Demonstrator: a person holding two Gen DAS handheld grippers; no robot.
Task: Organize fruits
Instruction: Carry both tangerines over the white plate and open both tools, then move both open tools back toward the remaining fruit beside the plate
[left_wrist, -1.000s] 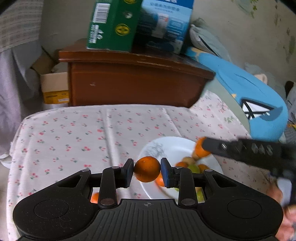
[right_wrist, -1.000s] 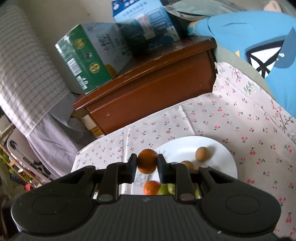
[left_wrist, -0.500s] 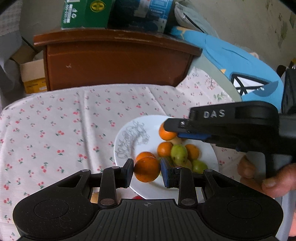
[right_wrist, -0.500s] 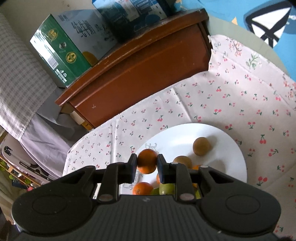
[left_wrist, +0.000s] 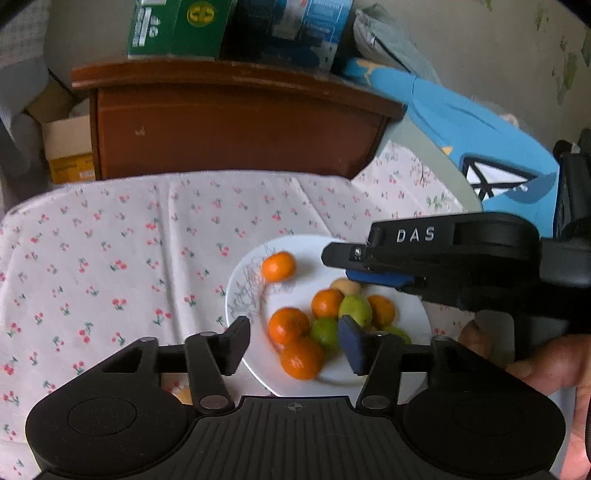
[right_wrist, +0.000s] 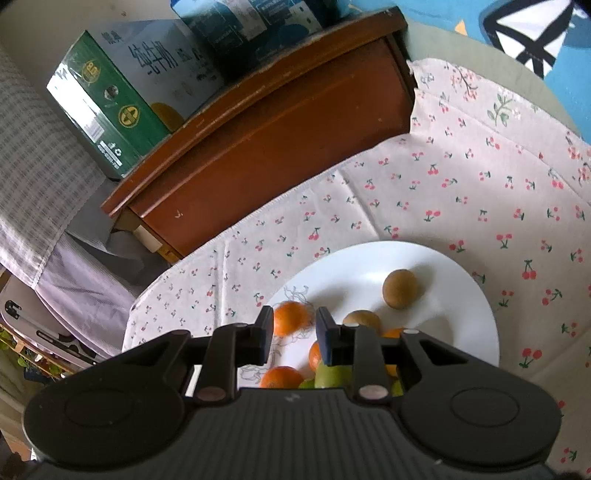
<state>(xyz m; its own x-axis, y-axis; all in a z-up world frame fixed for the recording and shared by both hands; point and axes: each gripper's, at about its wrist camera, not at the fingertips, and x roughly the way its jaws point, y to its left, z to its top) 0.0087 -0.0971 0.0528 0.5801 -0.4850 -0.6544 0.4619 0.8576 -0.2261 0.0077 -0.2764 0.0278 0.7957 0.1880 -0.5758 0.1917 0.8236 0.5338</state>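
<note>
Hovering over the near edge of the white plate (left_wrist: 240, 280), the left gripper (left_wrist: 293, 341), jaws opening and standing well apart, gripping nothing. Lying blurred below the gap, on the plate's near part, an orange (left_wrist: 302, 358), free of both pads. Crowding the plate beside it: more oranges, green fruits (left_wrist: 354, 308) and a brown one. Reaching in over the plate's right side, the right gripper (right_wrist: 294, 334), jaws opening a little, narrowly parted. Sitting beyond its tips, near the plate's left rim, another orange (right_wrist: 291, 316), seemingly untouched by the pads. Resting apart toward the plate's far side, a brown fruit (right_wrist: 400, 283). Spreading under the plate, a cherry-print cloth (left_wrist: 110, 240).
</note>
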